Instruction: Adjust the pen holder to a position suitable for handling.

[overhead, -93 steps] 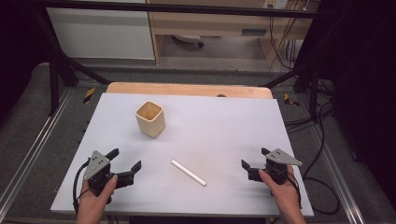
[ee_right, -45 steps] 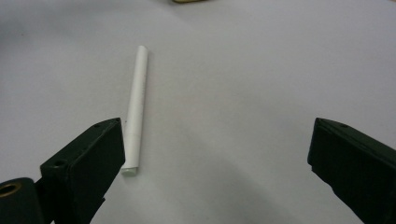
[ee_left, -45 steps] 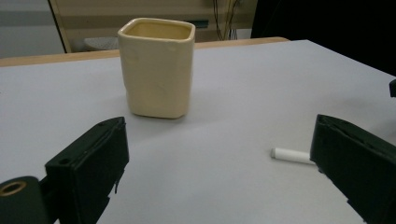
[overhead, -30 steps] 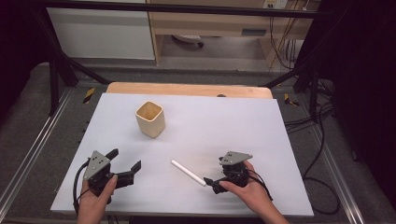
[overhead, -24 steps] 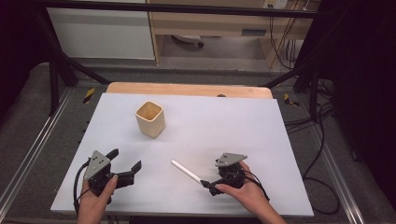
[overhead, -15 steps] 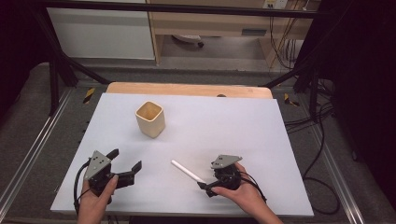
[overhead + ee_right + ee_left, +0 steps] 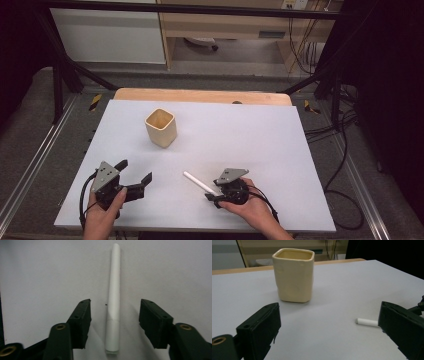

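High view: right hand-held gripper (image 7: 212,195) at near end of white stick (image 7: 199,183) on matte grey surface (image 7: 280,150); grasp not done, lift still left. Cup (image 7: 160,127) apart, empty, likely the goal.

Left gripper view: left hand-held gripper (image 7: 332,327) wide open, empty; cup glazed cream, squarish.

Right gripper view: jaws have just been closing, half open, straddling the smooth round stick, pads not touching.

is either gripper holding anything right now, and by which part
Nothing held. The white stick lies between the closing right gripper fingers, gaps both sides; left gripper open.
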Tool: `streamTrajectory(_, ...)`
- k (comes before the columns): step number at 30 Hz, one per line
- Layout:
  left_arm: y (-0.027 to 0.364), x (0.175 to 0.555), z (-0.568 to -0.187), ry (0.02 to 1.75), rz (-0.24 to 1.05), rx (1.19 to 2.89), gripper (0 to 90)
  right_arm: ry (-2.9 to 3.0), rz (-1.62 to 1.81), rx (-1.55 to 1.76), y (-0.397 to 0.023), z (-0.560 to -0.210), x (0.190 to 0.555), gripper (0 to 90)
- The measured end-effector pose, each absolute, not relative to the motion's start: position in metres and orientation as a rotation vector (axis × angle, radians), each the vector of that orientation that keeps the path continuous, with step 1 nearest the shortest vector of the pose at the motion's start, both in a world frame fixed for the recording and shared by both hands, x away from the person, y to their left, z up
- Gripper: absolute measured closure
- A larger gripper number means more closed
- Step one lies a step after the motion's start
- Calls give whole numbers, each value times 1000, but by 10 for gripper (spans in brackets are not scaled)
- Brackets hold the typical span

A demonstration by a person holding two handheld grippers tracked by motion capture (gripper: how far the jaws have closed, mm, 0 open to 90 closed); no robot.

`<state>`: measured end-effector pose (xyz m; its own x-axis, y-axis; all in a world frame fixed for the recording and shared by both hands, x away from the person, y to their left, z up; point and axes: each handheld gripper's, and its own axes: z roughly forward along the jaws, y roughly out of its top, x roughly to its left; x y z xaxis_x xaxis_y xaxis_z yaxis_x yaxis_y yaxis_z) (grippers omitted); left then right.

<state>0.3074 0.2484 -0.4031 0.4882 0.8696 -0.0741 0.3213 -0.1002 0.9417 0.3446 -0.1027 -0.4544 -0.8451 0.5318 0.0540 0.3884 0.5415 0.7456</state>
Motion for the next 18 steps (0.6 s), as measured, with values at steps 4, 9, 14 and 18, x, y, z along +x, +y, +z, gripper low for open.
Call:
streamTrajectory(4,248,308,-403,1033,640,1664,47,2606,1187,779,-100,-456,346,576)
streamTrajectory(9,248,308,-403,1032,641,1667,47,2592,1184,768,-98,-457,347,682)
streamTrajectory(14,246,308,-403,1032,643,1668,47,2581,1161,749,-96,-457,346,765)
streamTrajectory(18,244,308,-403,1032,635,1670,47,2581,1151,736,-95,-457,346,786)
